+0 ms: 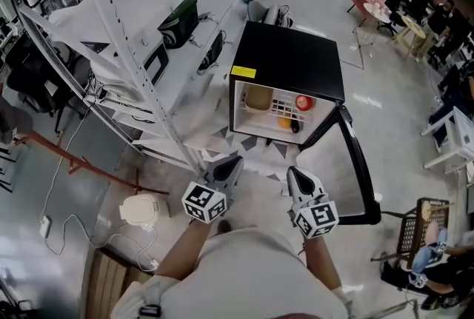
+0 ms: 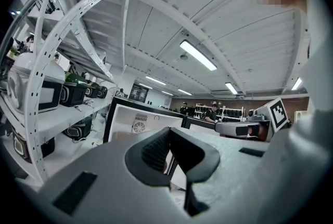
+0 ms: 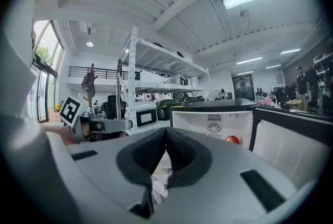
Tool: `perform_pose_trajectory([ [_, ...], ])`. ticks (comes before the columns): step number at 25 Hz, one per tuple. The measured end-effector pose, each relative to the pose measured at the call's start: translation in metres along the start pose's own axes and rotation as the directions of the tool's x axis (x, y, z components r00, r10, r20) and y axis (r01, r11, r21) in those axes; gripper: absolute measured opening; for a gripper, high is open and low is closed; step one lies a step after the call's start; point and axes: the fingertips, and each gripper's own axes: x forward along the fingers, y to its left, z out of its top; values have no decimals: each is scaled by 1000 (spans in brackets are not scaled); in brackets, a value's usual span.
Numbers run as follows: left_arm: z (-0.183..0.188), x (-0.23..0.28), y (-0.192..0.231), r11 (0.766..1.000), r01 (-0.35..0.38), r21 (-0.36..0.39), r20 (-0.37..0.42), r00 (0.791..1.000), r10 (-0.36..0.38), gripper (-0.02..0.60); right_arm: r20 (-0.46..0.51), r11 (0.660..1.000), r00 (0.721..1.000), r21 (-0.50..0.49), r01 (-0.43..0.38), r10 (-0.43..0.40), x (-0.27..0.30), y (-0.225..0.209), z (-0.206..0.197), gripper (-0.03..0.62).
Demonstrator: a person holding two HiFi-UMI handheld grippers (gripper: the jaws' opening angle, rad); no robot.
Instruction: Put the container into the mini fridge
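Observation:
The black mini fridge (image 1: 287, 62) stands on the floor with its door (image 1: 354, 162) swung open to the right. A tan container (image 1: 257, 98) sits on its upper shelf at the left, beside a red round fruit (image 1: 304, 102); an orange one (image 1: 284, 121) lies below. My left gripper (image 1: 234, 163) and right gripper (image 1: 295, 175) hover side by side in front of the opening, both shut and holding nothing. In the left gripper view the shut gripper (image 2: 169, 137) points at the fridge (image 2: 140, 119). The right gripper (image 3: 165, 137) faces the fridge (image 3: 213, 121) and the red fruit (image 3: 232, 140).
A white metal shelving rack (image 1: 118, 36) with bags and devices runs along the left, close to the fridge. A white round appliance (image 1: 140, 210) with a cable sits on the floor at the lower left. A wire basket (image 1: 418, 229) stands at the right, with people and furniture beyond.

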Motion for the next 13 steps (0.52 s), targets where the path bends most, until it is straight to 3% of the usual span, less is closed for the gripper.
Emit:
perform_pose_trajectory([
  [13,4,8,-7,1000,-1,6,3,1000,1,5,7,1000,1000,7,1,-1,-2,-9,3,6],
])
